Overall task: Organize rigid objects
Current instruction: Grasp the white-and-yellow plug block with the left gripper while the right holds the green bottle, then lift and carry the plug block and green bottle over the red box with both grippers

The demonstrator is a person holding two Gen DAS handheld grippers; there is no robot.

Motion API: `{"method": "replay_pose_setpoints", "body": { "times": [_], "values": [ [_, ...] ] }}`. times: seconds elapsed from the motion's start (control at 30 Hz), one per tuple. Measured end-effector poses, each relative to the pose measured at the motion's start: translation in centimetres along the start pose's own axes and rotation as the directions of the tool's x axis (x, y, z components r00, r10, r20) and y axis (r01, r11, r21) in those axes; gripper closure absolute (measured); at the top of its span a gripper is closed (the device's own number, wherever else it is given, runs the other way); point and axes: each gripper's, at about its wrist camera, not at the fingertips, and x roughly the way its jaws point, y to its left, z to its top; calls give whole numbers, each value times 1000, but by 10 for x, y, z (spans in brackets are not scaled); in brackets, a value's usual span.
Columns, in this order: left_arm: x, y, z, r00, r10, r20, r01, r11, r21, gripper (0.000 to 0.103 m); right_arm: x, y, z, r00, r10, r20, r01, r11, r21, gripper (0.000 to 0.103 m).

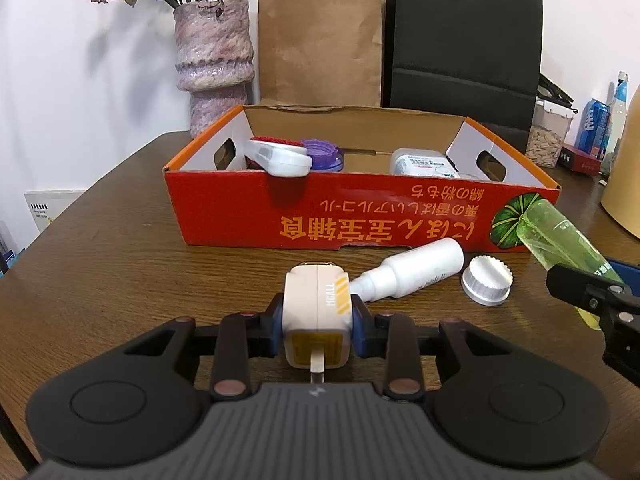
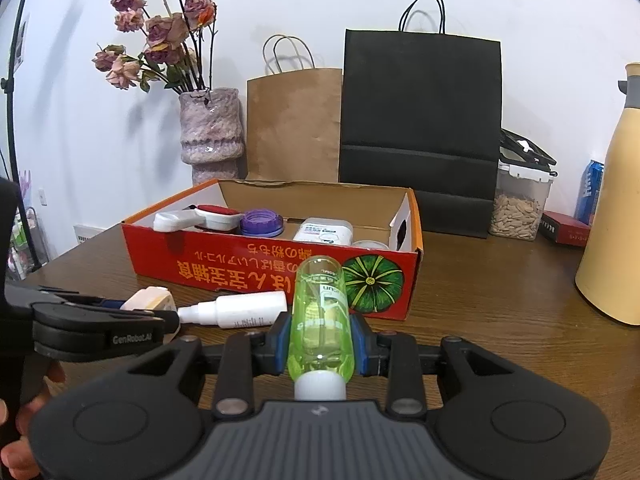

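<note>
My left gripper [image 1: 318, 318] is shut on a cream charger plug [image 1: 318, 312] with a yellow label, low over the wooden table [image 1: 120, 264]. My right gripper [image 2: 320, 340] is shut on a clear green bottle [image 2: 320, 320] with a white cap toward me; the green bottle [image 1: 560, 236] also shows at the right of the left wrist view. A white spray bottle [image 1: 416, 270] lies on its side in front of the red cardboard box [image 1: 360, 216], beside a silver ridged cap [image 1: 486, 280]. Inside the box lie a white-and-red lint brush [image 1: 280, 156], a purple lid [image 1: 320, 152] and a white labelled container [image 1: 424, 164].
Behind the box stand a pink vase [image 1: 214, 60] with dried roses, a brown paper bag [image 1: 320, 44] and a black bag [image 1: 464, 40]. To the right are a seed jar [image 2: 520, 204], a blue can [image 2: 590, 192] and a cream jug [image 2: 616, 208]. A person's hand [image 2: 24, 440] holds the left gripper's handle.
</note>
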Motion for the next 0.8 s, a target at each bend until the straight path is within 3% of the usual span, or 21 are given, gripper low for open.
{"method": "replay_pose_setpoints", "body": {
  "times": [0.8],
  "values": [
    [-45, -1, 19, 989, -28, 142, 26, 1000, 16, 70, -12, 5, 10, 998, 12, 69, -12, 1000, -4, 73]
  ]
}}
